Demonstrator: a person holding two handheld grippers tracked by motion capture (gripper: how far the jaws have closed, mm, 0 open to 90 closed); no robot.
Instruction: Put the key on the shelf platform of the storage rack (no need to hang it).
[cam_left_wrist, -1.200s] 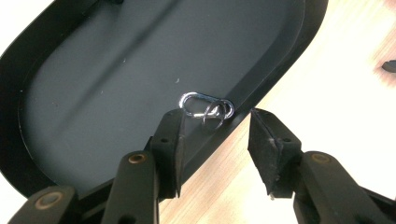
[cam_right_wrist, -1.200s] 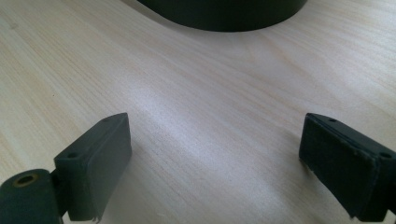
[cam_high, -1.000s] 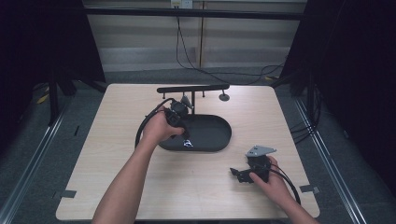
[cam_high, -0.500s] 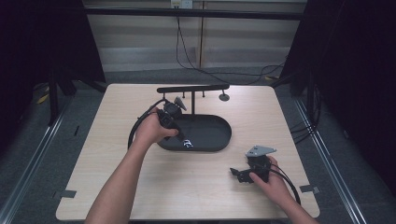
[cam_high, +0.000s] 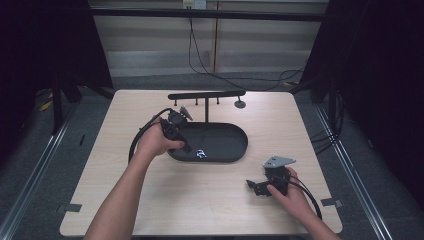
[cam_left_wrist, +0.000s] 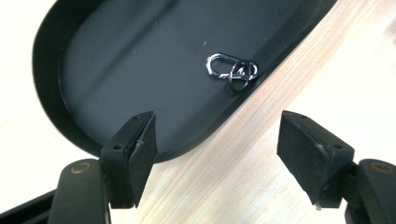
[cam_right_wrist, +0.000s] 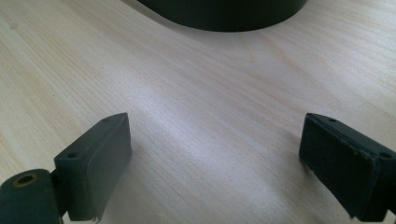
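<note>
A black oval tray (cam_high: 243, 143) lies at mid-table. A small metal clip with rings (cam_high: 201, 153) rests inside it near the front rim, and it is sharp in the left gripper view (cam_left_wrist: 232, 69). My left gripper (cam_high: 188, 148) hovers at the tray's left end, over the tray rim (cam_left_wrist: 46, 79). Its jaws have just been opening and stand apart with nothing between them (cam_left_wrist: 217, 135). My right gripper (cam_high: 255, 187) rests low on the wood at the front right. It is open and empty (cam_right_wrist: 215, 154), with the tray wall (cam_right_wrist: 224, 14) ahead of it.
A black rack with a horizontal bar (cam_high: 206, 95) and short pegs stands just behind the tray, with a round foot (cam_high: 240, 104) at its right. Cables trail from both grippers. Bare wood (cam_high: 210, 205) spreads in front of the tray.
The left hand has drawn back leftward from over the tray to its left end, and its jaws have widened. The clip stays in the tray. The right hand has not moved.
</note>
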